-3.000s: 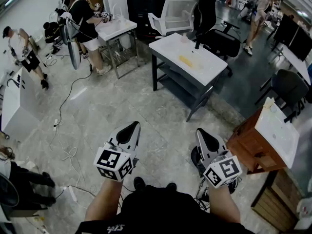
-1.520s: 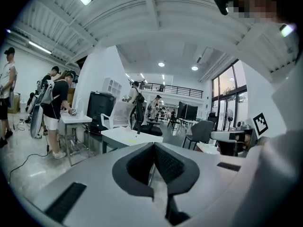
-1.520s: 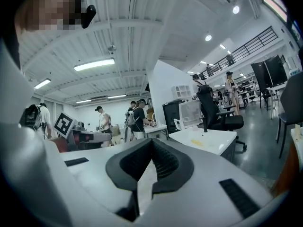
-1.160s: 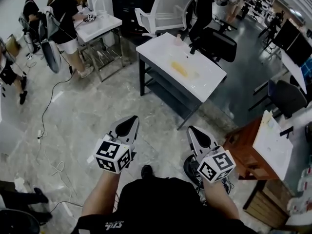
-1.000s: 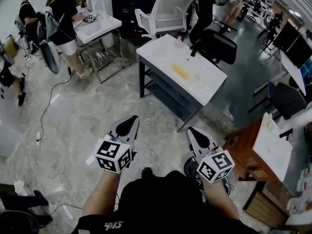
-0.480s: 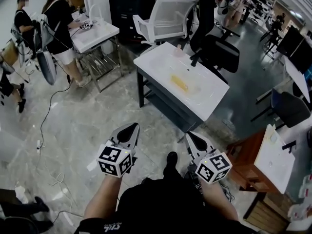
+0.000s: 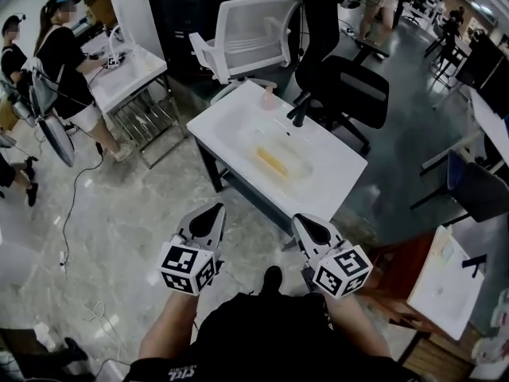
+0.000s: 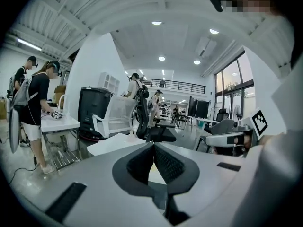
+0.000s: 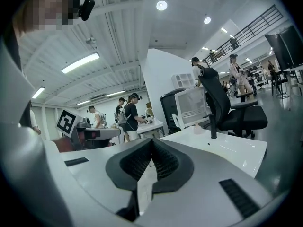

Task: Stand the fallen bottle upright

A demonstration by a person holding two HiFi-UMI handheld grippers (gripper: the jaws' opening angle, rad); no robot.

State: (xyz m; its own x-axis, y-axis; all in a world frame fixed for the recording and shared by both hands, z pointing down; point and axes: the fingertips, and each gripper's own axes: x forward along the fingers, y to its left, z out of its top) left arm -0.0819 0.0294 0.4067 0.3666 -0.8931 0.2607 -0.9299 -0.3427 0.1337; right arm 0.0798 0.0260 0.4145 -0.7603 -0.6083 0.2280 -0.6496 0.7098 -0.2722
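Observation:
The fallen bottle (image 7: 274,162) is clear with a yellow filling and lies on its side in the middle of the white table (image 7: 334,173). My left gripper (image 7: 216,208) and right gripper (image 7: 301,220) are held side by side short of the table's near edge, both pointing at it. In the left gripper view my left gripper (image 8: 154,145) has its pads pressed together with nothing between them. My right gripper (image 9: 151,141) is likewise shut and empty in the right gripper view. The bottle cannot be made out in either gripper view.
A thin black post (image 7: 298,114) and a small pale cup (image 7: 270,98) stand at the table's far side. A white chair (image 7: 238,34) and a black office chair (image 7: 350,86) are behind it. A wooden cabinet (image 7: 398,269) is at the right; people work at a table (image 7: 127,78) on the left.
The white table with the bottle has come much nearer in the head view. Both grippers have travelled forward towards it together and stayed shut.

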